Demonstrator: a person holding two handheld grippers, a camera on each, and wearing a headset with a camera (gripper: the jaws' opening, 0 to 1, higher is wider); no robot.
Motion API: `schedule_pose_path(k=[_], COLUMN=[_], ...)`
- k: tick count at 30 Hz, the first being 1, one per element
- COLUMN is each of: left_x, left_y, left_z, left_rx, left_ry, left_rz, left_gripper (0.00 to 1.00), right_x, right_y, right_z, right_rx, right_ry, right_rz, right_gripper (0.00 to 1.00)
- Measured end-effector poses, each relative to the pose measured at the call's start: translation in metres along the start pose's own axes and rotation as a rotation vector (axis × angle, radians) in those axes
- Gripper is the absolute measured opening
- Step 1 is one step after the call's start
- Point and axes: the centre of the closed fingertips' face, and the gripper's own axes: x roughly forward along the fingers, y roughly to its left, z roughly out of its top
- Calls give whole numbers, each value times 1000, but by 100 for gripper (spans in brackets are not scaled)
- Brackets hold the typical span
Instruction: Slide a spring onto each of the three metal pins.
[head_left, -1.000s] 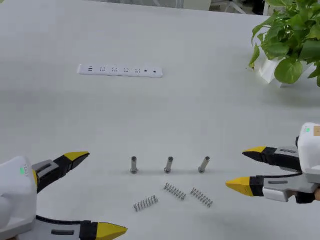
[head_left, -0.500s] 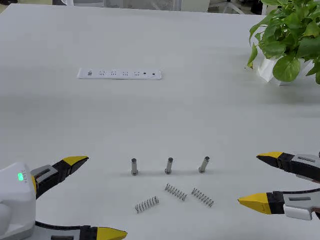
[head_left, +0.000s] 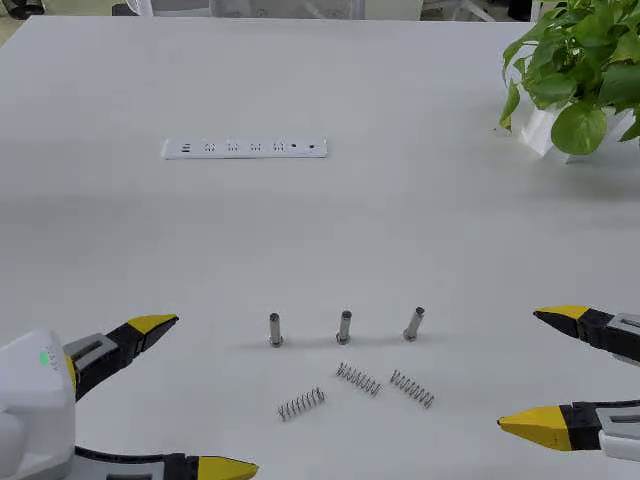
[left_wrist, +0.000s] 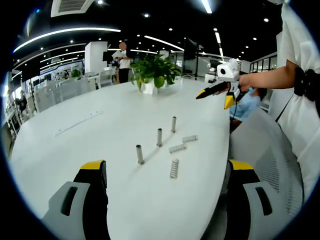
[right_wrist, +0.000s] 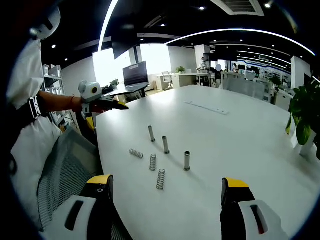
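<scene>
Steel parts, none assembled yet: three short upright metal pins (head_left: 344, 327) stand in a row on the pale grey worktop (head_left: 400, 220), between the left hand-held gripper (head_left: 190, 395) and the right hand-held gripper (head_left: 528, 368). Three small coiled wire springs (head_left: 358, 379) lie loose just on the grippers' side of the pins. Both grippers have their yellow-tipped jaws wide apart, hold nothing, and sit well clear of the parts.

Step in hand, as judged: first spring pickup. The right gripper should take the end spring (head_left: 412, 388) nearest it, pinching lightly across the coils near one end so the bore stays open. The left gripper can steady the pin while the spring is lowered along the pin's axis.

Versus 1.0 s ago: the right gripper is farther out from the springs, with its jaws spread wider. The left gripper is much as before. Pins and springs are unmoved among themselves.
</scene>
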Motion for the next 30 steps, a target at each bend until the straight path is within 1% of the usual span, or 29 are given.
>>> schedule_pose_path(k=[6,8,13,14,15,18,21,22,26,27,30], left_x=[0,1,5,6,7,10,14,16,22,25,31], left_y=[-1,0,-2,-3,-2,-1,-4,-5,-7,-9,-12], left_z=[-3,-4,-10,-12,-15,-16,-19,-21,-25,-28,-31], left_rx=[0,-2,-2,0,5,-6,-3,1,0,0,-11], left_ry=[17,23,48,53,69,77,101,115,160,181,208], left_rz=[3,8,1,0,5,7,4,1,-8,-14,-24], left_gripper=[99,99,99,98,96,94,90,88,76,73,64], right_x=[-2,-3,-5,-5,-5,-6,-6,-6,-6,-6,-6], right_y=[-1,-1,0,-1,-1,1,2,3,2,2,2], right_z=[-2,-5,-10,-11,-13,-15,-16,-17,-15,-15,-15], right_rx=[-14,-14,-18,-18,-15,-16,-14,-14,-10,-10,-10], right_ry=[-32,-33,-49,-50,-49,-51,-53,-53,-67,-68,-74], right_rz=[3,3,5,4,4,10,14,14,11,11,12], right_gripper=[94,95,98,99,99,99,99,99,98,98,97])
